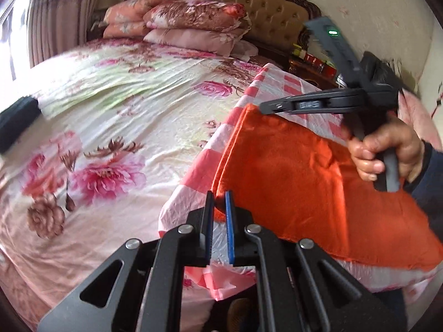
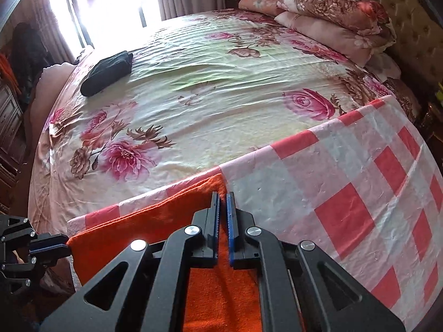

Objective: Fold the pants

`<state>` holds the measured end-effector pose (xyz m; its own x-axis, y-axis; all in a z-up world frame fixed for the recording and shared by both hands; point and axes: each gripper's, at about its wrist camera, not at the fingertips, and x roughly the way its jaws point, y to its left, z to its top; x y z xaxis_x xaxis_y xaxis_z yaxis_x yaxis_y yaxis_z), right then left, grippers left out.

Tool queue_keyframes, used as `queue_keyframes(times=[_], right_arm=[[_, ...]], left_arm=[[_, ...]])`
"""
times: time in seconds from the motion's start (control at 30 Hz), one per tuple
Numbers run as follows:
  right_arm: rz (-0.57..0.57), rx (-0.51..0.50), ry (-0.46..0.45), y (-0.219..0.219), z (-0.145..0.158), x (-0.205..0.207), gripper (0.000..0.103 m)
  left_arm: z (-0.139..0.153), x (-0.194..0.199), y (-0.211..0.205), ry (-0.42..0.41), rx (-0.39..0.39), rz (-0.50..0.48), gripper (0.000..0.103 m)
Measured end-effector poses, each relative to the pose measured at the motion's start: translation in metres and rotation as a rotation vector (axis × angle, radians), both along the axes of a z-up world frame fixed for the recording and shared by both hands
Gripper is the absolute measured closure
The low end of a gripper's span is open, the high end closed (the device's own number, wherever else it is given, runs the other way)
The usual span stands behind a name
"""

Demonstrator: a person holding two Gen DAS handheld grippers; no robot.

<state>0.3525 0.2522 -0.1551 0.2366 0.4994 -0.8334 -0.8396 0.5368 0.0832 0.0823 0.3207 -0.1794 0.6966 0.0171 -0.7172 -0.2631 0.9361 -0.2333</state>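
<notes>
- At the near edge of the bed, the left gripper (image 1: 219, 203) has its jaws almost together on a corner of the orange pants (image 1: 299, 177); a fold of cloth sits between the pads, so it reads as pinched.
- Just beside, the right gripper (image 2: 223, 202) is likewise nearly closed over the far edge of the pants (image 2: 155, 221), with a slim gap showing; whether its pads truly press the cloth I cannot tell.
- The pants look soft, fleecy and light, likely to drape and sag between two holds; corners and hems seem the best places to grip.
- They lie folded to a flat orange slab on a pink checked cloth (image 2: 346, 182), one edge overhanging the bedside.
- Farther off, a dark pouch (image 2: 108, 73) rests on the floral bedspread (image 2: 193, 88), with stacked pillows (image 2: 332, 11) by the headboard.
</notes>
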Motion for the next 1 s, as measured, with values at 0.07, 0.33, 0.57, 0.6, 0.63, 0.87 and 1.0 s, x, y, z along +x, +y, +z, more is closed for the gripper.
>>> queue_keyframes(times=[0.07, 0.33, 0.57, 0.6, 0.63, 0.87, 1.0], right_arm=[[-0.081, 0.046, 0.03, -0.021, 0.015, 0.007, 0.089], [-0.358, 0.031, -0.024, -0.18, 0.036, -0.083, 0.064], [-0.696, -0.152, -0.09, -0.341, 0.01, -0.175, 0.062], [-0.767, -0.152, -0.099, -0.37, 0.012, -0.179, 0.057], [-0.863, -0.167, -0.12, -0.406, 0.014, -0.183, 0.05], [-1.396, -0.169, -0.14, -0.637, 0.027, -0.202, 0.049], [-1.387, -0.073, -0.021, -0.706, 0.022, -0.195, 0.038]], left_arm=[[-0.002, -0.005, 0.011, -0.015, -0.079, 0.018, 0.085], [-0.015, -0.02, 0.049, -0.074, -0.372, 0.014, 0.075], [-0.011, 0.003, 0.025, 0.004, -0.213, -0.069, 0.076], [-0.009, 0.007, 0.017, 0.018, -0.153, -0.087, 0.076], [-0.008, 0.011, 0.009, 0.035, -0.081, -0.105, 0.076], [-0.007, 0.025, -0.024, 0.105, 0.146, -0.163, 0.057], [-0.009, 0.032, -0.033, 0.13, 0.164, -0.147, 0.043]])
